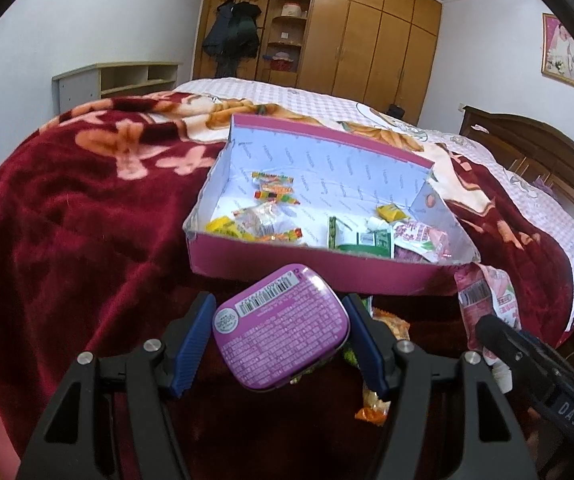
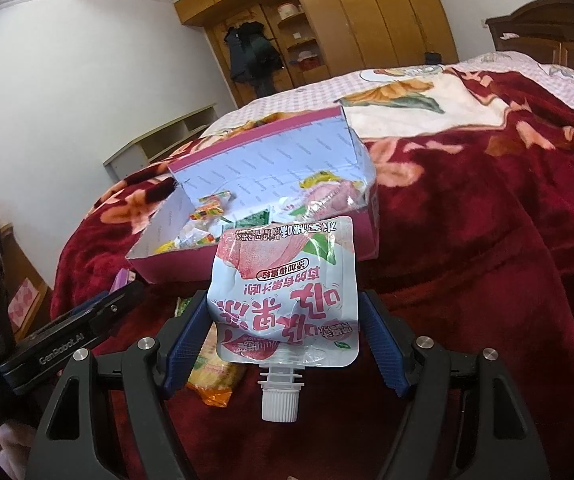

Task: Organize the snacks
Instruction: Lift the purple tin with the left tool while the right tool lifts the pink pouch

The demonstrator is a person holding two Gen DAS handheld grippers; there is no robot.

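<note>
While our left gripper (image 1: 281,338) jaws clamp the tin (image 1: 281,330) and right gripper (image 2: 285,344) jaws clamp the pouch (image 2: 287,300), both hide snacks (image 2: 211,376) below; box (image 1: 307,268) contents blur.

The purple tin (image 1: 281,330) hides most of the snack packets (image 1: 379,360) lying under it on the blanket. The box's near wall (image 1: 311,268) covers the lower parts of the snacks inside. The print on the pouch (image 2: 287,300) is upside down and partly blurred.

Both my wrist cameras looked forward and down along their fingers, sharing the nearby pink box (image 1: 311,268) (image 2: 255,260) on the bed (image 1: 67,220) (image 2: 487,220).
</note>
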